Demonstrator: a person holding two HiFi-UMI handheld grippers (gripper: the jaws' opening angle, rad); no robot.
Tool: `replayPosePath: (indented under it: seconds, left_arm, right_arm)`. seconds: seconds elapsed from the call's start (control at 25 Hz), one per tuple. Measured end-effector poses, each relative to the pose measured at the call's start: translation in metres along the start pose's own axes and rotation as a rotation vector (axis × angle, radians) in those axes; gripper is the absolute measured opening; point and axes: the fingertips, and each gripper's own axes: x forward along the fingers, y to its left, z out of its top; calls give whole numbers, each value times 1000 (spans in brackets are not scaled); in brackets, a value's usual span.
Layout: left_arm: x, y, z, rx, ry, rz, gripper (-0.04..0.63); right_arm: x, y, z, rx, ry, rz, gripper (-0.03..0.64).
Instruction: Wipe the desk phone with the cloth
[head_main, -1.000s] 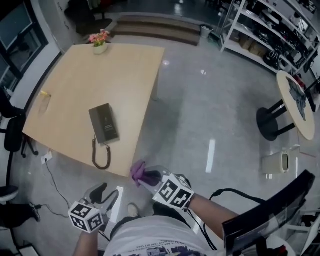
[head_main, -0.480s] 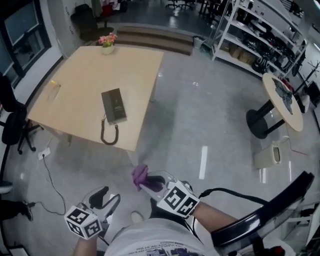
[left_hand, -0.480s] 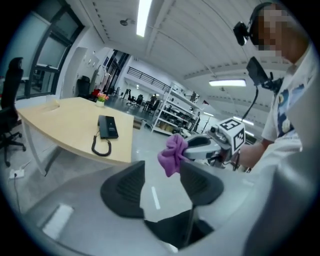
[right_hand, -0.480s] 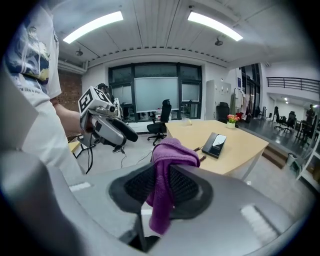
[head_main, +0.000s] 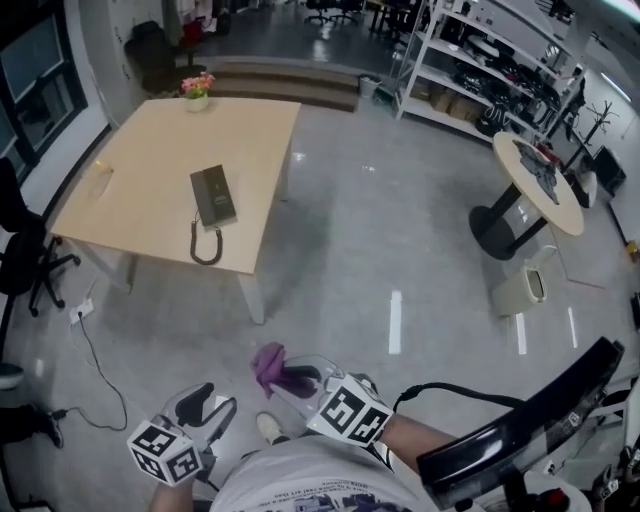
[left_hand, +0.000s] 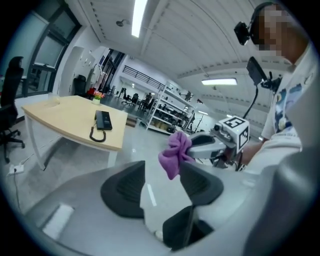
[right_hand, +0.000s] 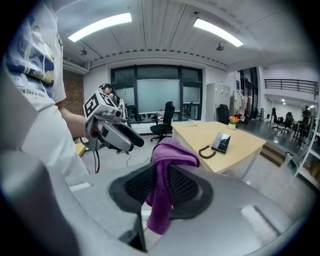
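The right gripper (head_main: 290, 378) clamps the purple cloth (head_main: 268, 365), the left gripper (head_main: 205, 408) stands wide and empty; the desk phone (head_main: 212, 194) lies well apart on the table (head_main: 140, 150), ahead and leftward of the cloth, long axis pointing away

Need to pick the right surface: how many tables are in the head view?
2. The wooden desk at upper left, carrying the desk phone, and a round table at right by the shelving. Others may be hidden out of frame.
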Motion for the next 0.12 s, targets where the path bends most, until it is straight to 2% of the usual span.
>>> replayPosePath:
  seconds: [0.12]
  left_arm:
    - [-22, -7, -7, -15, -10, 8, 229]
  right_arm:
    - [-3, 23, 8, -18, -7, 3, 87]
